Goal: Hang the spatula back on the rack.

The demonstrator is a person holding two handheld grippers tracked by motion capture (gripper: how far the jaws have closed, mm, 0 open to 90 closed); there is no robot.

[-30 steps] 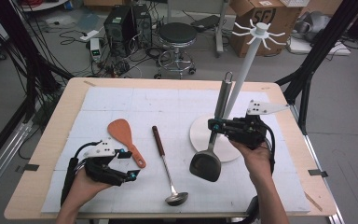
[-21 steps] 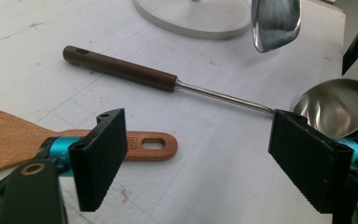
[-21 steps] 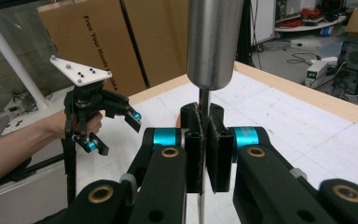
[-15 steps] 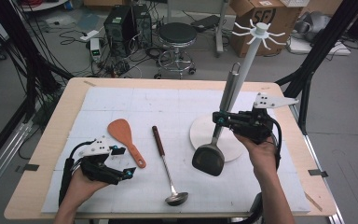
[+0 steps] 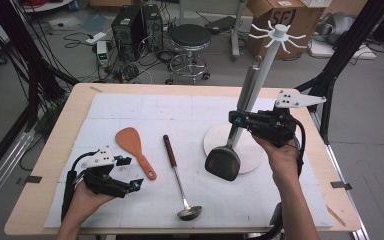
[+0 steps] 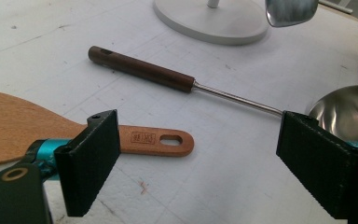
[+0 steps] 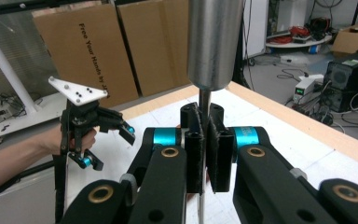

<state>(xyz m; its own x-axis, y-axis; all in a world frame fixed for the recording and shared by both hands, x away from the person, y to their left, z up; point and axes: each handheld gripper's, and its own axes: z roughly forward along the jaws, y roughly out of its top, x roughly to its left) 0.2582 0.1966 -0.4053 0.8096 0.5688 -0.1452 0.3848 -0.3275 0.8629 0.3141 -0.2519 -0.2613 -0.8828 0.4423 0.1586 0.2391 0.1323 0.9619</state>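
1. Cardboard box (image 7: 98, 51) at eleven o'clock in the right gripper view: printed "Free Your Hands by", the ending too small to make out.
2. Wooden spatula (image 6: 142, 138) handle carries a small stamped mark, unreadable.
3. Cardboard box (image 5: 285, 17) at one o'clock in the high view: big letters, partly hidden.

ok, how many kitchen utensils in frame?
3. The wooden rice paddle lies on the mat near the left gripper. The ladle lies mid-mat. The black spatula is held by the right gripper, beside the white rack.
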